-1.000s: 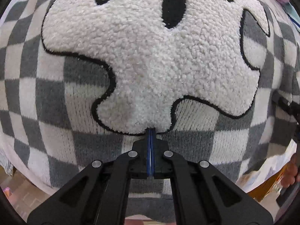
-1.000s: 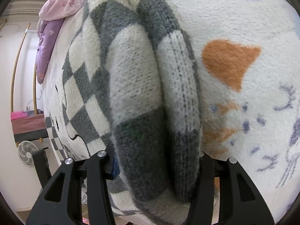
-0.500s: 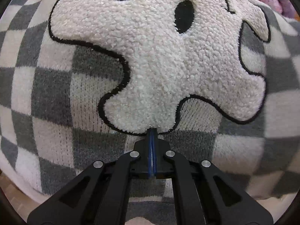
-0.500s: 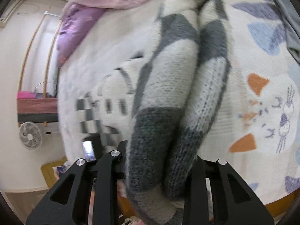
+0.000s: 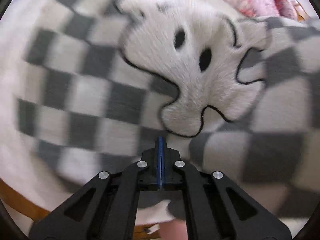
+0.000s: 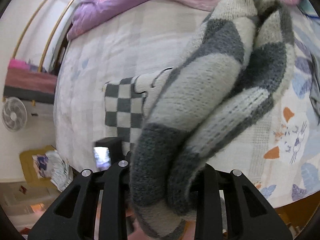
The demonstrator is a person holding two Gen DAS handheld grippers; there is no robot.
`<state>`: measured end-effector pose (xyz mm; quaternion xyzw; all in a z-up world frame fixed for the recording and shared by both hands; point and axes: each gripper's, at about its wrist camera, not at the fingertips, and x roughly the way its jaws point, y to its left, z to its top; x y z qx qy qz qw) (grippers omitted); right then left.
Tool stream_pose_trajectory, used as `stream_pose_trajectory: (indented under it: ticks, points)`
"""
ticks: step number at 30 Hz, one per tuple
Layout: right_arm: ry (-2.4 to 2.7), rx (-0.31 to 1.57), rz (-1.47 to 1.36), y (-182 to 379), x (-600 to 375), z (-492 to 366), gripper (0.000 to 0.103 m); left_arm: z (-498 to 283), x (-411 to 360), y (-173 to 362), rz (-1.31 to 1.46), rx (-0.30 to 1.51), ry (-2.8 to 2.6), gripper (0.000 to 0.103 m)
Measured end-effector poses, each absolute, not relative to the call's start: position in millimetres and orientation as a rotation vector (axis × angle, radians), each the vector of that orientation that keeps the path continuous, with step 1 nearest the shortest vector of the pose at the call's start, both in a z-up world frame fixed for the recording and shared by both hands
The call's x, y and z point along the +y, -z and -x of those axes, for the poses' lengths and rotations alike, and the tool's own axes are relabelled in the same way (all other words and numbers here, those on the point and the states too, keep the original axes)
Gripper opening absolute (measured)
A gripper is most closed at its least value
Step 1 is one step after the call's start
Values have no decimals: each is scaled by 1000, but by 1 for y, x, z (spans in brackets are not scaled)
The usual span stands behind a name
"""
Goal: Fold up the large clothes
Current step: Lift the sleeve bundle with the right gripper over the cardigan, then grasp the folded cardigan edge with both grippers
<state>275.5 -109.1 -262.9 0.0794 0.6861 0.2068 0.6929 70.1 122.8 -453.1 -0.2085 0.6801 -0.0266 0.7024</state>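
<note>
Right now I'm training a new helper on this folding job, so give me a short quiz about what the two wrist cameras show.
1. True or false: the left gripper has its jaws wide open.
2. What does the right gripper hold?
A. the purple quilt
B. a bunched fold of the checked sweater
C. the fan
3. Fill in: the fluffy white patch on the sweater has two black ____ spots.

Key
1. False: its blue pads are pressed together, with no cloth visible between them.
2. B: the thick knit fold sits clamped between its fingers, lifted above the bed sheet.
3. Oval, like eyes.
</note>
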Motion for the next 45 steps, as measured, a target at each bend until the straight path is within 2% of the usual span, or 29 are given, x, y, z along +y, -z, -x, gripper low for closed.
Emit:
stream_pose_trajectory:
  ticks: [7, 10, 15, 17, 18, 19, 21, 23, 31, 32, 34, 37, 41, 45]
  points:
    - [-555, 1617, 51, 295, 11, -266, 27, -45, 248, 401, 395, 1429, -25, 0]
    - [-607, 1666, 124, 323, 62, -260, 27, -66, 276, 383, 397, 1431, -68, 0]
    - [-636, 1772, 194, 382, 121, -250, 28, -70, 318, 392, 416, 1447, -173, 1]
    - [-596, 1833, 140, 405, 134, -250, 37, -65, 329, 402, 430, 1473, -215, 1]
    - [-583, 1844, 134, 411, 139, -248, 47, -62, 336, 404, 443, 1481, -232, 1]
    - [-589, 1863, 112, 417, 144, -246, 65, -58, 342, 405, 455, 1488, -246, 1]
    - [-697, 1981, -75, 424, 152, -239, 74, -48, 356, 403, 468, 1494, -280, 1]
    - [-811, 2093, -250, 424, 156, -224, 73, -41, 363, 400, 463, 1500, -310, 1]
    - [-605, 1755, 19, 367, 91, -239, 72, -57, 339, 381, 418, 1501, -251, 1]
    - [-559, 1675, 59, 353, 74, -248, 69, -64, 333, 381, 407, 1501, -235, 1]
    - [-506, 1577, 61, 336, 44, -263, 36, -92, 311, 378, 388, 1481, -160, 1]
    - [-408, 1506, 29, 328, 5, -296, 30, -139, 281, 368, 353, 1439, -69, 1]
    - [-400, 1456, 32, 340, 2, -336, 27, -216, 254, 376, 284, 1385, -31, 1]
    - [-216, 1582, -9, 411, 13, -387, 25, -284, 255, 448, 374, 1522, -61, 2]
